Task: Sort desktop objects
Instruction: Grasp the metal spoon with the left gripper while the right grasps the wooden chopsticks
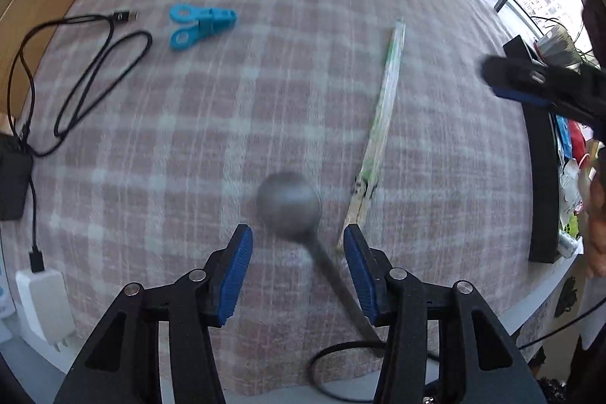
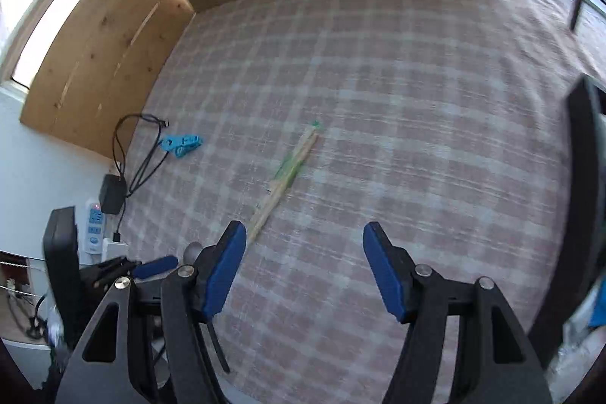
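Note:
A metal spoon (image 1: pixel 289 205) lies on the pink checked tablecloth (image 1: pixel 265 93), its handle running back between the fingers of my open left gripper (image 1: pixel 297 239), which hangs just above it. A wrapped pair of chopsticks (image 1: pixel 380 127) lies to its right; it also shows in the right wrist view (image 2: pixel 288 173). A blue clothes peg (image 1: pixel 200 23) and a black USB cable (image 1: pixel 87 70) lie at the far left. My right gripper (image 2: pixel 303 237) is open and empty above the cloth, right of the chopsticks. It shows at the right edge of the left wrist view (image 1: pixel 541 86).
A black box (image 1: pixel 541 177) with mixed items stands at the table's right edge. A white charger (image 1: pixel 41 301) and a black adapter (image 1: pixel 13 184) sit at the left edge. Wooden boards (image 2: pixel 102 40) wall the back and left sides.

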`<state>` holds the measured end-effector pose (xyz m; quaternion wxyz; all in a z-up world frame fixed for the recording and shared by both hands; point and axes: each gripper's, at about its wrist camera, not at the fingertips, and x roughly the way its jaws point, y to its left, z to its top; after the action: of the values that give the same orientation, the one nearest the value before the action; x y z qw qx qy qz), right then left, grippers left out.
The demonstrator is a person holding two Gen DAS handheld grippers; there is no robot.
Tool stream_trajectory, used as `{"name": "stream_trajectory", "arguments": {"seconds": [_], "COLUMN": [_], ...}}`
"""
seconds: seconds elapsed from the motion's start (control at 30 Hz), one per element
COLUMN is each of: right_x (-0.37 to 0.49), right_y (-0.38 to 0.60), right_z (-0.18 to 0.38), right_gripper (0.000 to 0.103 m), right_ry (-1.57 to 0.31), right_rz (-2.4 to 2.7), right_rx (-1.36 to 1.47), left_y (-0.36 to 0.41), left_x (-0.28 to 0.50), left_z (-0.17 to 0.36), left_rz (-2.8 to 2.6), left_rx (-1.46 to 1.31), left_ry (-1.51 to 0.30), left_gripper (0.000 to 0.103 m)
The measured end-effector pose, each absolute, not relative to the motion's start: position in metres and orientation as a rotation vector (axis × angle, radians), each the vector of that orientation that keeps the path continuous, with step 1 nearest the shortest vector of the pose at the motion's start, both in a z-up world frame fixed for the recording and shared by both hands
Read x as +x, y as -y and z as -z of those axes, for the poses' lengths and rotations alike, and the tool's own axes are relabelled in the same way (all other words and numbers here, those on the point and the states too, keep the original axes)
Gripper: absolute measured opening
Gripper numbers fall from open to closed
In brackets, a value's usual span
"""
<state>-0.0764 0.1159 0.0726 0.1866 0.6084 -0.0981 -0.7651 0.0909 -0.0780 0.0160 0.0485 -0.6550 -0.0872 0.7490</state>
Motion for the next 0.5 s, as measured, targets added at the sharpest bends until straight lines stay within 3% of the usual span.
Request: {"name": "stream_trajectory", "arguments": {"seconds": [0.1, 0.2, 0.4, 0.5], "right_x": [-0.089, -0.097, -0.099, -0.097], "right_y": [-0.089, -0.074, -0.054, -0.044], "right_z": [-0.049, -0.033, -0.029, -0.029], "right_gripper": [0.055, 0.054, 0.053, 0.038], "right_ry": [0.232, 0.194, 0.031, -0.122], "right_rz": [2.113, 2.098, 2.149, 2.188], "right_rx": [1.774, 1.818, 1.792, 1.746], "left_y": [0.079, 0.08, 0.087, 0.086], "left_x": [0.095, 0.095, 0.088, 0.078], "left_z": [-0.013, -0.013, -0.013, -0.014], "left_rz": [-2.307, -2.342, -2.385, -2.405], "left_rx": [-1.99, -1.977, -1.941, -1.928], "left_ry": [0.275, 0.286, 0.322, 0.308], "left_gripper": [0.038, 0.028, 0.025, 0.024]}}
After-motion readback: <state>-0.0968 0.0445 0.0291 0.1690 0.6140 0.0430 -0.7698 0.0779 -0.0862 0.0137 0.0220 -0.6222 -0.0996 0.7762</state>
